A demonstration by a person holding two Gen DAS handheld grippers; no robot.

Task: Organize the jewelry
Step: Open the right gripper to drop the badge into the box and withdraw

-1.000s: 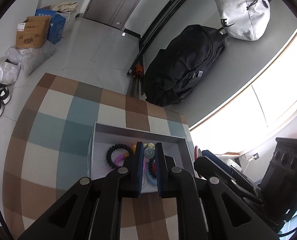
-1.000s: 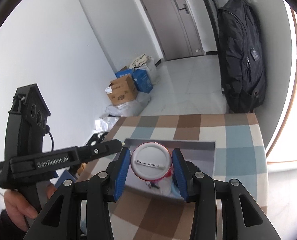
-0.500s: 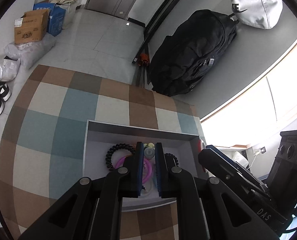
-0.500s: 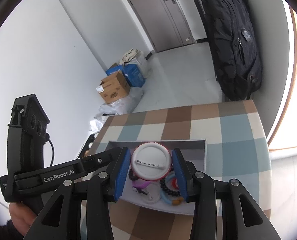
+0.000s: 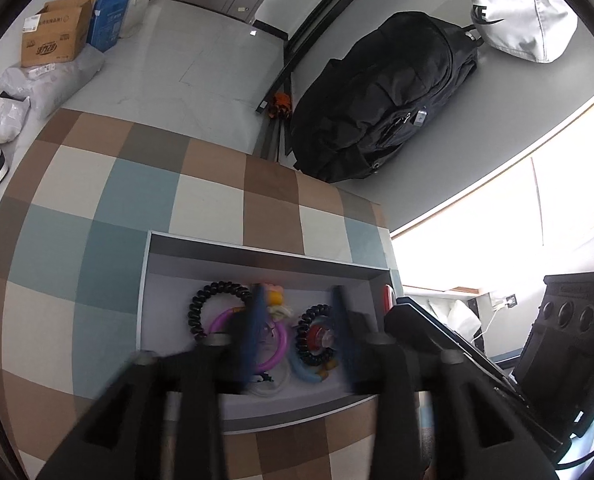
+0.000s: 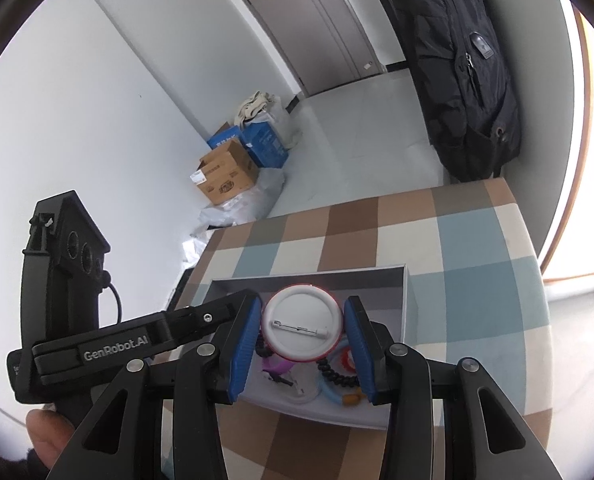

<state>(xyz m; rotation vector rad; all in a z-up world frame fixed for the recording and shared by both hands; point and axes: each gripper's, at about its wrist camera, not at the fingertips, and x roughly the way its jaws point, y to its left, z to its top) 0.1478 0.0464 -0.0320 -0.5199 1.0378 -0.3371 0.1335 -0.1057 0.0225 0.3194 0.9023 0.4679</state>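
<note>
A grey open box [image 5: 265, 254] sits on the checked tablecloth and holds black coil hair ties [image 5: 213, 304], a purple ring [image 5: 275, 354], a light blue ring [image 5: 305, 374] and small trinkets. My left gripper [image 5: 297, 332] hangs over the box, open and empty, its fingers blurred by motion. My right gripper [image 6: 303, 330] is shut on a round white pin badge [image 6: 303, 324] with a red rim, pin side toward the camera, held above the box [image 6: 407, 304]. The left gripper also shows in the right wrist view [image 6: 153, 336].
The checked tablecloth [image 5: 97, 220] covers the table around the box. A black backpack [image 5: 381, 100] and a white bag [image 5: 525, 8] hang on the wall beyond. Cardboard boxes [image 5: 53, 36], bags and shoes lie on the floor at left.
My left gripper has opened from shut and moved lower over the box. My right gripper has moved down toward the box, still holding the badge.
</note>
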